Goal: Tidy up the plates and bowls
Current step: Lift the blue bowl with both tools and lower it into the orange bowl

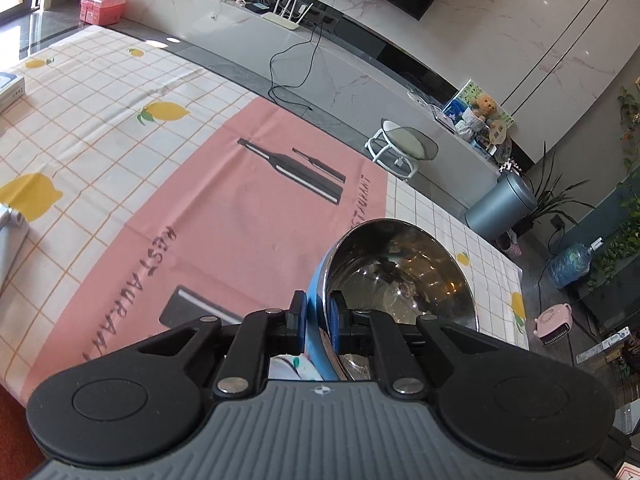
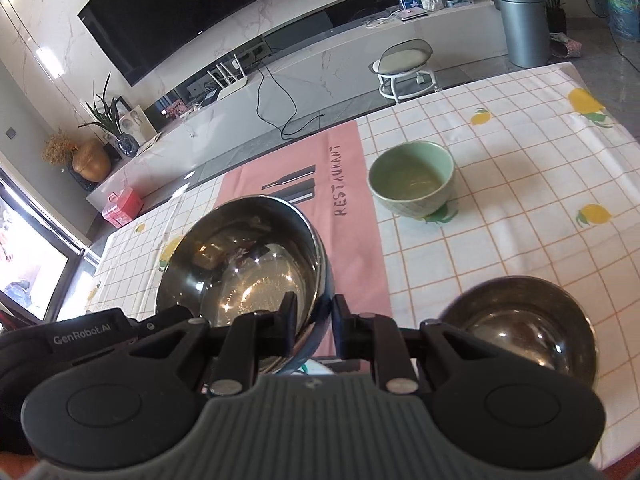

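Observation:
My left gripper [image 1: 318, 316] is shut on the rim of a steel bowl with a blue outside [image 1: 400, 272], held tilted above the pink placemat [image 1: 224, 200]. The same bowl [image 2: 244, 264] shows in the right wrist view, where my right gripper [image 2: 314, 320] is shut on its opposite rim. The left gripper's body shows at the lower left of that view. A green ceramic bowl [image 2: 412, 178] stands upright on the checked tablecloth [image 2: 500, 152] ahead of the right gripper. A smaller steel bowl [image 2: 520, 328] sits on the cloth at the lower right.
A white box [image 1: 10, 88] lies at the table's left edge. Beyond the table's far edge are a white stool [image 2: 404, 66], a grey bin [image 2: 522, 26] and a low TV bench [image 1: 280, 36]. A white patterned thing shows under the held bowl [image 1: 298, 366].

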`<state>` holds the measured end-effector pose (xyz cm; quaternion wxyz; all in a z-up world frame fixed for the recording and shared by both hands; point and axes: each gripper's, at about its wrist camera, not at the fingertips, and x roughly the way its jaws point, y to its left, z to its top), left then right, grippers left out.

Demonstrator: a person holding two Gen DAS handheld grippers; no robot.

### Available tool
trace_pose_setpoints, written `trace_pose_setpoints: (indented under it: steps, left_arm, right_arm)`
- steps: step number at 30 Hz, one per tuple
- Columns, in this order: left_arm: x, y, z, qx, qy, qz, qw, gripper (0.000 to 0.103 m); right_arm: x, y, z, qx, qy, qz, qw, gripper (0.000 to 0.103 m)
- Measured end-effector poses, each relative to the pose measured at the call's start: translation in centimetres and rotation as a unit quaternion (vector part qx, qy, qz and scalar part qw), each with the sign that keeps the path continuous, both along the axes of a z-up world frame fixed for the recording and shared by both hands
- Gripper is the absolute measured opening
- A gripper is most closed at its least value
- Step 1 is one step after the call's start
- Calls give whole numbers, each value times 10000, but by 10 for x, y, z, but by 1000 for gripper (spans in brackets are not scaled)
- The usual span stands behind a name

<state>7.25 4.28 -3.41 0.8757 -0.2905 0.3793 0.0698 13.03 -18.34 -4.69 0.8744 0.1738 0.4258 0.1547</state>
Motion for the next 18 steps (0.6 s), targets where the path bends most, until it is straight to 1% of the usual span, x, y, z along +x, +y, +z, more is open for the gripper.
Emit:
trace_pose_setpoints:
  steps: [3, 7, 11, 15, 18]
  left_arm:
    - [-13, -13, -3, 30, 64, -125, 9999, 12]
    - [-33, -30, -6, 198, 148, -367, 9990, 13]
    - [-48, -40, -12, 174, 308, -565, 9978, 13]
    - [-51, -47, -13, 222, 336, -712, 9967, 13]
    - [-53, -56, -7, 330, 244, -839, 9956, 13]
  right_arm:
    - [-17, -14, -2, -61, -2, -37, 10000, 16]
    - [-39, -35, -9, -50, 114, -30, 9999, 16]
    - [-57, -48, -14, -62, 169, -10, 9998, 16]
    - [-69, -58, -22, 14, 281, -84, 9996, 16]
    - [-74, -67, -24, 184, 337, -211, 9990, 16]
